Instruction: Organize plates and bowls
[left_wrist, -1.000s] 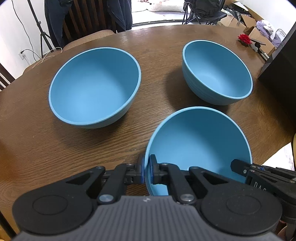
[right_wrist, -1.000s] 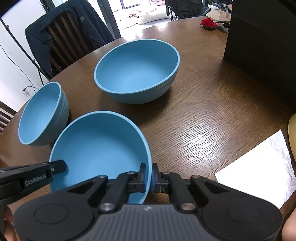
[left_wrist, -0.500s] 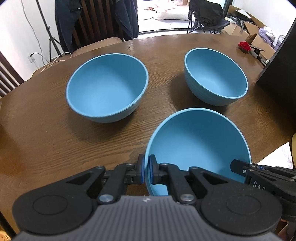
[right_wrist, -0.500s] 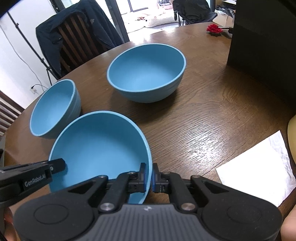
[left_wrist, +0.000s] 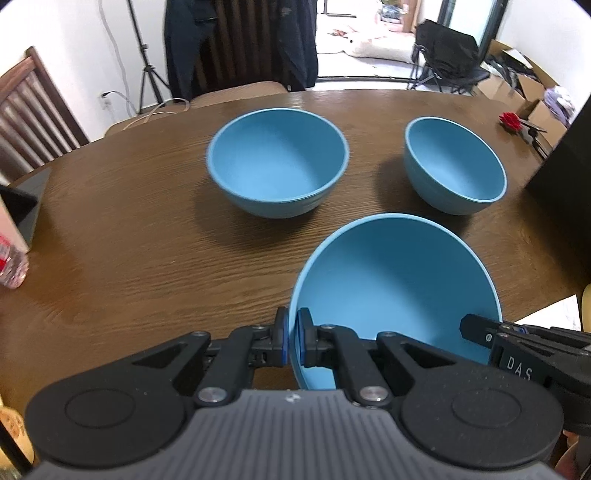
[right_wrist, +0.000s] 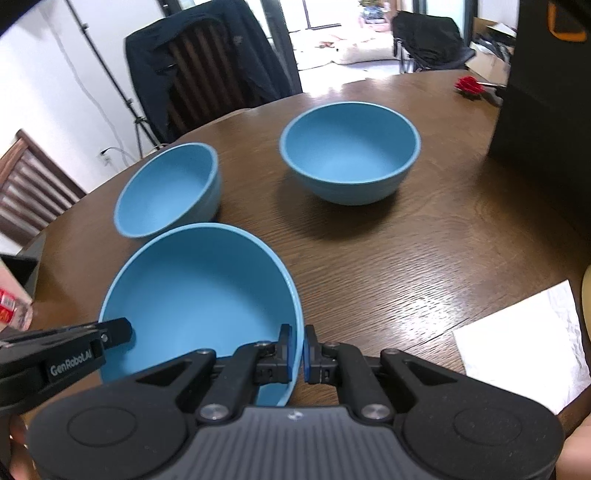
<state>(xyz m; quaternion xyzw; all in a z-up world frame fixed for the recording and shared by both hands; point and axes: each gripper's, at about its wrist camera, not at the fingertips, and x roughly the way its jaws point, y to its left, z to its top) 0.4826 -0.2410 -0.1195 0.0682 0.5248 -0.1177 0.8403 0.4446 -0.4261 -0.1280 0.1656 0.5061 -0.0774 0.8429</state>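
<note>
Three blue bowls are in view over a round wooden table. My left gripper is shut on the left rim of the nearest blue bowl. My right gripper is shut on the right rim of the same bowl. The bowl is held above the table, tilted. A second blue bowl stands at the middle back and also shows in the right wrist view. A third blue bowl stands at the back right, and shows in the right wrist view.
A black box stands at the table's right. A white paper lies near the front right edge. A red flower lies far right. A dark holder and a bottle are at the left. Chairs stand behind.
Both grippers have risen and drawn back with the held bowl. The two standing bowls now look smaller and farther away, and more of the table and room shows.
</note>
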